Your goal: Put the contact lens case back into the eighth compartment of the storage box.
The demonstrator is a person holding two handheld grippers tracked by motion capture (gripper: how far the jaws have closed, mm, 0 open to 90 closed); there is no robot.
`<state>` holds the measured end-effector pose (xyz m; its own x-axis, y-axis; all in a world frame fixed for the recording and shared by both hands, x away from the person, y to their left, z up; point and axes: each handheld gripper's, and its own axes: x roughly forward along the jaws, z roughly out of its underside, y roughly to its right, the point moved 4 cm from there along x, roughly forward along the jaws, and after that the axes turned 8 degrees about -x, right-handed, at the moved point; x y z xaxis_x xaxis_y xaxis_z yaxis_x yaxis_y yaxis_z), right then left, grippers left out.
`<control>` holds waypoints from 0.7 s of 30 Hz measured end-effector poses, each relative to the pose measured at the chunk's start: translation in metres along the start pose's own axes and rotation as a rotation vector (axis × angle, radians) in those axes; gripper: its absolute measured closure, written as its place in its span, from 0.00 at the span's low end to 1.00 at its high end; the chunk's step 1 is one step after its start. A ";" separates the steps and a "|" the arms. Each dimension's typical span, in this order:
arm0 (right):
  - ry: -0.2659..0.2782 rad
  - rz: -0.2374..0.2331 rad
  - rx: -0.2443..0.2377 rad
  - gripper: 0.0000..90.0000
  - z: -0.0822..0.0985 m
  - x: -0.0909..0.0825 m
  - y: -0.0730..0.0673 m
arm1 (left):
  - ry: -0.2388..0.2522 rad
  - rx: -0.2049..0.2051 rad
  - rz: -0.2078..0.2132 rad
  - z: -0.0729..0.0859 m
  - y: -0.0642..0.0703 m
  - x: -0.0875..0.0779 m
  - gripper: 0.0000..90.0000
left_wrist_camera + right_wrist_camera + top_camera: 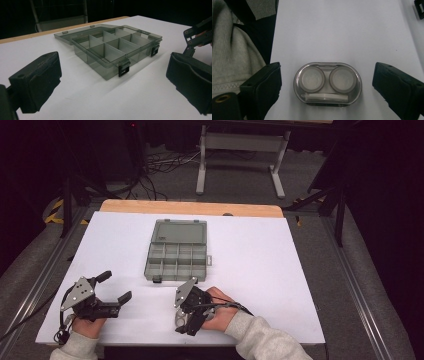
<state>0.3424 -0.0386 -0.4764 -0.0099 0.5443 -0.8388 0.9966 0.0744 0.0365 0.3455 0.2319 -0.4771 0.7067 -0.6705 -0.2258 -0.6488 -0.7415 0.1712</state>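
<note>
The left gripper (pixel 114 286) sits at the lower left of the high view, and a hand in a grey sleeve holds it. Its two black jaws are wide apart, and they hold nothing. In the left gripper view one black jaw is at the lower left and the other at the right edge, with bare white table (pixel 105 100) between them. The right gripper (pixel 184 321) is at the lower middle of the high view, pointing down at the near edge of the table. Its jaws are wide apart too. In the right gripper view they stand one on each side of a small clear oval case (pixel 327 84). Neither jaw touches it; there is a gap on both sides. The case lies flat on the table in the lower middle of that view. Inside it are two round cups side by side, and a thin white stick lies under them. A grey see-through box (pixel 177 256) sits in the middle of the high view, just above the two grippers. Its lid (pixel 179 231) is open and lies flat behind it. The box has many small rooms made by thin walls. All the rooms I can see look empty. Two black clips (pixel 124 68) hang on its front edge.
</note>
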 end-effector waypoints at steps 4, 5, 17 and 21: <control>-0.012 -0.008 -0.003 0.11 0.001 0.002 0.000 | 0.000 0.000 0.001 0.000 0.000 0.000 0.01; -0.016 -0.008 -0.001 0.11 0.002 0.002 0.000 | 0.000 0.000 0.001 0.000 0.000 0.000 0.01; -0.060 -0.007 -0.018 0.18 0.004 0.007 -0.003 | 0.000 0.000 0.003 0.000 0.000 0.000 0.01; -0.063 -0.004 -0.018 0.23 0.004 0.007 -0.002 | 0.000 -0.001 0.002 0.000 0.000 0.000 0.01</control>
<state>0.3407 -0.0387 -0.4845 -0.0080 0.4901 -0.8716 0.9949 0.0913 0.0422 0.3456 0.2318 -0.4770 0.7053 -0.6721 -0.2254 -0.6500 -0.7401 0.1728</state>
